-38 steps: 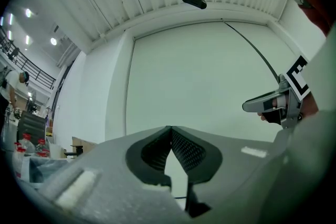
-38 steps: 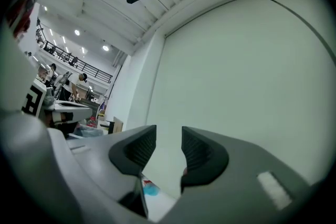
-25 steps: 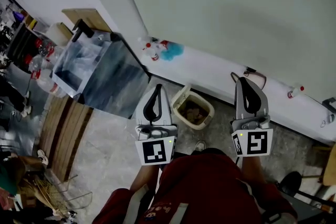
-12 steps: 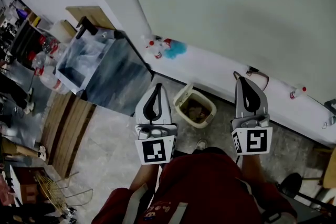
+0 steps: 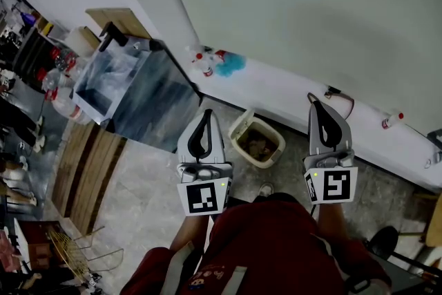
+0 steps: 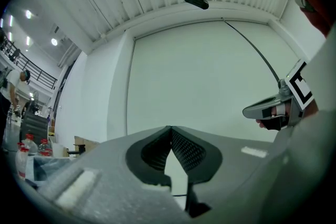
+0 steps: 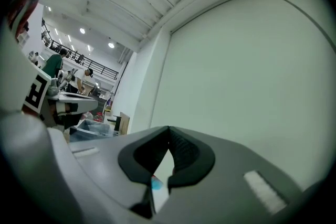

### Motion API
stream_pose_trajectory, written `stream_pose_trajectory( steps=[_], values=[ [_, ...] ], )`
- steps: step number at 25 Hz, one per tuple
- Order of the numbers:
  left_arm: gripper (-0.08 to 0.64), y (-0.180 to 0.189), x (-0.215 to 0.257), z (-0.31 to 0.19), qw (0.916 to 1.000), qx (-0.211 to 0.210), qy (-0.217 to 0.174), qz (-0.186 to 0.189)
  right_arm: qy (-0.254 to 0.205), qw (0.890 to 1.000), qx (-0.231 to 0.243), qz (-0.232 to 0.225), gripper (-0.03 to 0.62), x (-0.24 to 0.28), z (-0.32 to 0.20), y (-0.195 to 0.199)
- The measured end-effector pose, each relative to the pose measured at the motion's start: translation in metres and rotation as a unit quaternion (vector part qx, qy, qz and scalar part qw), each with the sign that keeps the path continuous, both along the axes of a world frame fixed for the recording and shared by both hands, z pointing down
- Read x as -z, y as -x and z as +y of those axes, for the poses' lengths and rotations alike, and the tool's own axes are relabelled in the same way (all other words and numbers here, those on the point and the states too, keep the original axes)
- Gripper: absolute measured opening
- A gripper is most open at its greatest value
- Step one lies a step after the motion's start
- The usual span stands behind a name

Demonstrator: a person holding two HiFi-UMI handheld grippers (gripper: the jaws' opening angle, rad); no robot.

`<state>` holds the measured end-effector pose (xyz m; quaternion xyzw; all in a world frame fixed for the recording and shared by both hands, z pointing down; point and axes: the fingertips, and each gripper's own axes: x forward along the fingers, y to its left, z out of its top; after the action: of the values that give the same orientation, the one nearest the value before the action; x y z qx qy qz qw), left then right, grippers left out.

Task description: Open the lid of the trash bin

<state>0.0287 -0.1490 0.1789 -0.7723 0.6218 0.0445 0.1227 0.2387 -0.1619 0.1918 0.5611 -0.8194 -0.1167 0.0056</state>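
A small cream trash bin (image 5: 239, 129) stands on the floor against the low white ledge, between my two grippers in the head view. Its top shows open, with brownish rubbish inside. My left gripper (image 5: 207, 112) hovers just left of the bin, high above the floor, jaws shut and empty. My right gripper (image 5: 316, 104) hangs to the bin's right over the ledge, also shut on nothing. In the left gripper view the left gripper (image 6: 170, 128) faces the blank wall with its tips together. The right gripper (image 7: 169, 127) in its own view does the same.
A grey metal cart (image 5: 148, 103) lined with plastic stands left of the bin. On the white ledge (image 5: 290, 97) lie bottles (image 5: 202, 65), a blue cloth (image 5: 228, 66) and a cable (image 5: 333, 93). Wooden boards (image 5: 86, 173) and a wire rack (image 5: 72, 252) lie on the left.
The head view has shifted slightly. Both grippers keep their places beside the bin.
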Motion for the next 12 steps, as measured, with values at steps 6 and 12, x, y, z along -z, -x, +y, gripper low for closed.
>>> stream_pose_trajectory(
  steps=[6, 12],
  values=[
    [0.005, -0.001, -0.001, -0.003, 1.0, -0.002, -0.004, 0.001, 0.007, 1.0, -0.001, -0.004, 0.0, -0.001, -0.002, 0.0],
    [0.005, 0.004, -0.013, -0.013, 0.9998, 0.006, 0.017, 0.004, 0.007, 1.0, 0.0, 0.002, 0.0, -0.005, -0.013, 0.0]
  ],
)
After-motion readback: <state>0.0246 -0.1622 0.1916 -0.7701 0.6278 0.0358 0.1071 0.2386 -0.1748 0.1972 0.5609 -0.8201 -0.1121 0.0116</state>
